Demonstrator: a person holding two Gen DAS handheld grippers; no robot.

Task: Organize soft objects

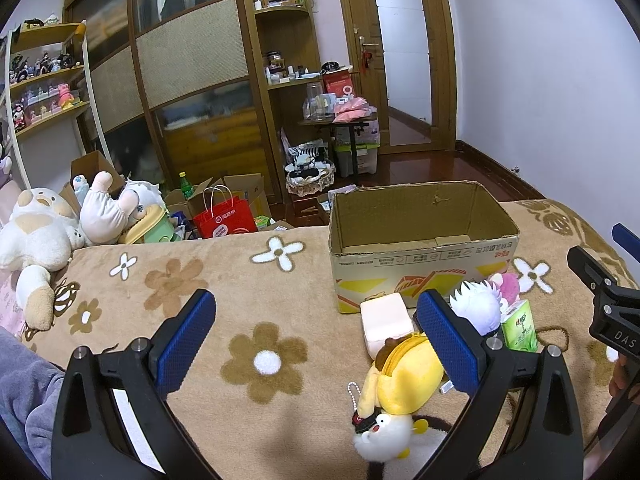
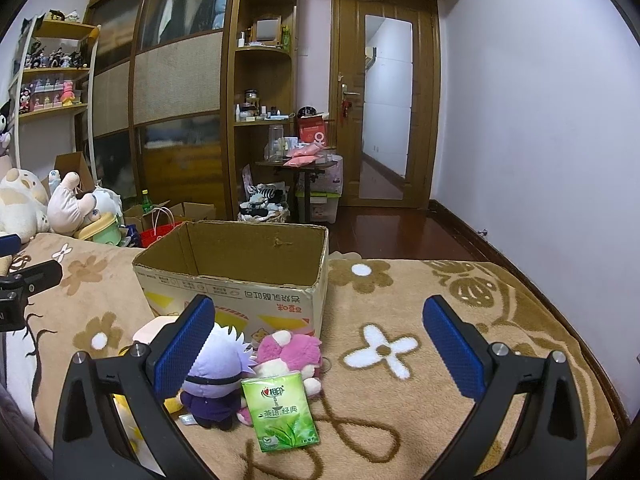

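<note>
Tan flowered plush blanket (image 2: 400, 420): both the left gripper (image 1: 316, 336) and right gripper (image 2: 320, 344) wide, empty; crowded green tissue pack (image 2: 282, 412) and white-haired purple plush doll (image 2: 216, 376) beside open cardboard box (image 2: 240, 280) risk a double grab.

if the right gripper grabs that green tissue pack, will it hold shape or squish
The green plastic-wrapped tissue pack will probably squish slightly: its glossy film looks soft. That film may be slippery against the pads. It leans on the pink plush toy, so a nudge could topple it.
</note>
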